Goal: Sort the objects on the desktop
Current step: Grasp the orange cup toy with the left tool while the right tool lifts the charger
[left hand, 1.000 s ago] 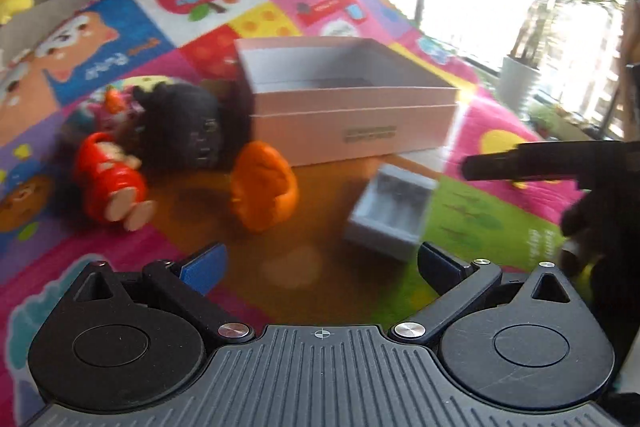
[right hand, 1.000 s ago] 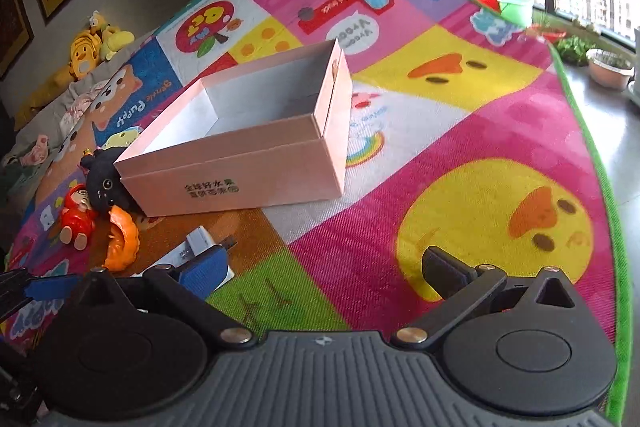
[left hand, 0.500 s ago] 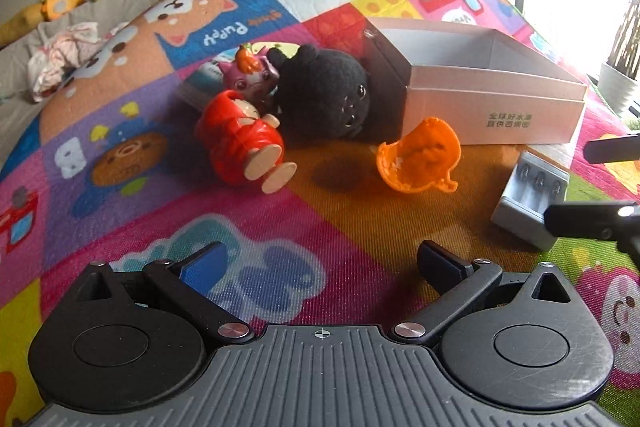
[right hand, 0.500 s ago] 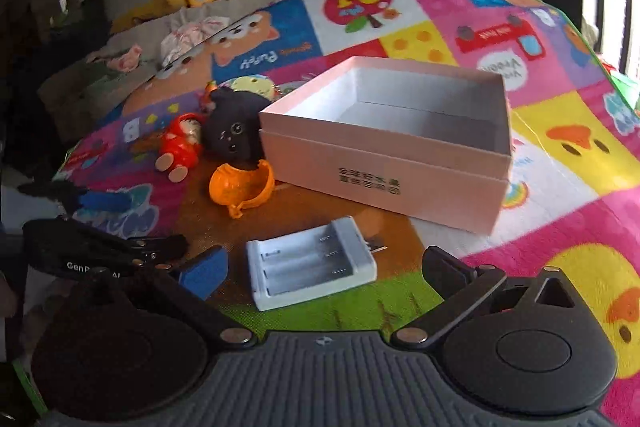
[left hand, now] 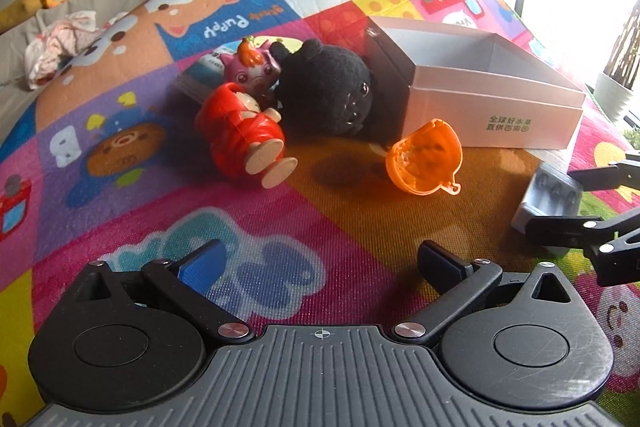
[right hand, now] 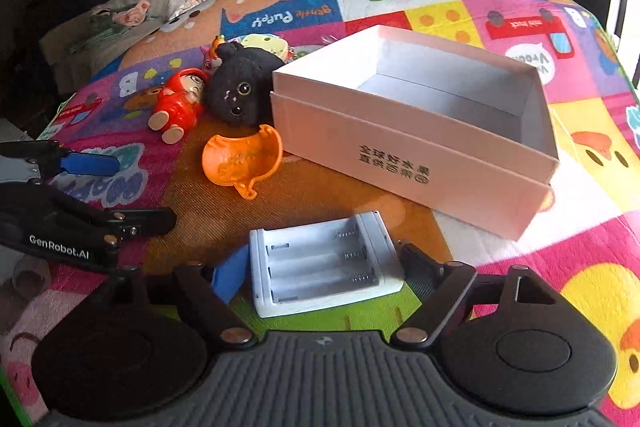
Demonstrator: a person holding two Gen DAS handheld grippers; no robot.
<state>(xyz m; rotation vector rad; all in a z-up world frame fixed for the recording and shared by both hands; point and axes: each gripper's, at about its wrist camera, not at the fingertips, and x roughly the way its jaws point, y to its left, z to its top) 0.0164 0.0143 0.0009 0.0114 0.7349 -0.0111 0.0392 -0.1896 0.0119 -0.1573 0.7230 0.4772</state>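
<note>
Half the battery holder (left hand: 550, 197) hides behind right claw (left hand: 576, 203).

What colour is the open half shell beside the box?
Orange half shell; right wrist view shows it best.

The right gripper (right hand: 320, 267) has its two fingers spread, one on each side of a white battery holder (right hand: 324, 263) that lies on the colourful play mat (right hand: 580, 247). If the fingers touch it, I cannot tell. Behind it stands an open pale pink box (right hand: 416, 163). Just beside the box's left end lie an orange plastic shell (right hand: 240, 159), a black plush toy (right hand: 240, 91) and a red figurine (right hand: 178, 105). The left gripper (right hand: 132, 191) enters from the left edge, jaws apart.
</note>
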